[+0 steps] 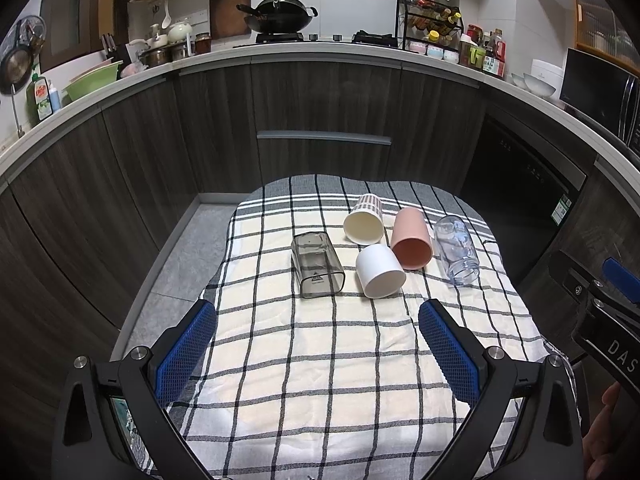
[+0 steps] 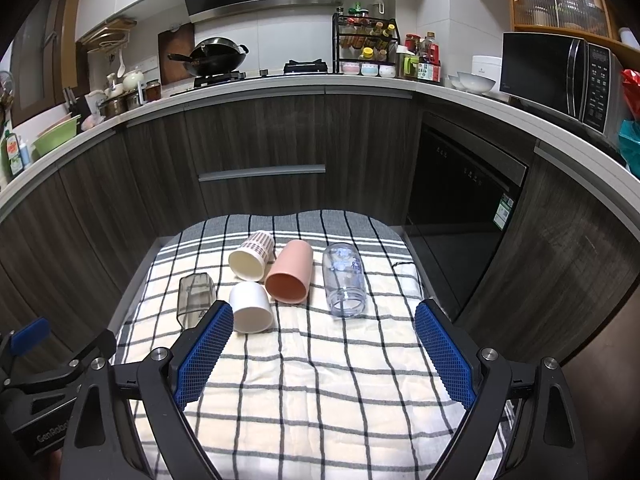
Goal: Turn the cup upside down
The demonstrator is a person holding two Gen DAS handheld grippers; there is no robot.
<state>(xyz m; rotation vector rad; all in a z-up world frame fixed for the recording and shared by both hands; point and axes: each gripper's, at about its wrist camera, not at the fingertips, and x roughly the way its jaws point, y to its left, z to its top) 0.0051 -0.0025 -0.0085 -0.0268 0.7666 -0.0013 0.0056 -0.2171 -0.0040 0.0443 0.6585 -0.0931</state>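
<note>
Several cups lie on their sides on a checked cloth (image 1: 320, 360): a smoky square cup (image 1: 317, 264), a white cup (image 1: 380, 271), a cream patterned cup (image 1: 364, 219), a pink cup (image 1: 411, 238) and a clear glass (image 1: 457, 250). The right wrist view shows them too: smoky cup (image 2: 194, 294), white cup (image 2: 251, 307), cream cup (image 2: 252, 256), pink cup (image 2: 289, 272), clear glass (image 2: 344, 280). My left gripper (image 1: 318, 312) is open and empty, short of the cups. My right gripper (image 2: 324, 316) is open and empty, near the white cup.
The cloth covers a small table (image 2: 132, 280) in front of dark kitchen cabinets (image 1: 320, 100). A counter (image 1: 320, 50) with a wok, bottles and bowls runs behind. A dishwasher (image 2: 460, 200) stands at the right. My right gripper's body shows at the left view's right edge (image 1: 600, 312).
</note>
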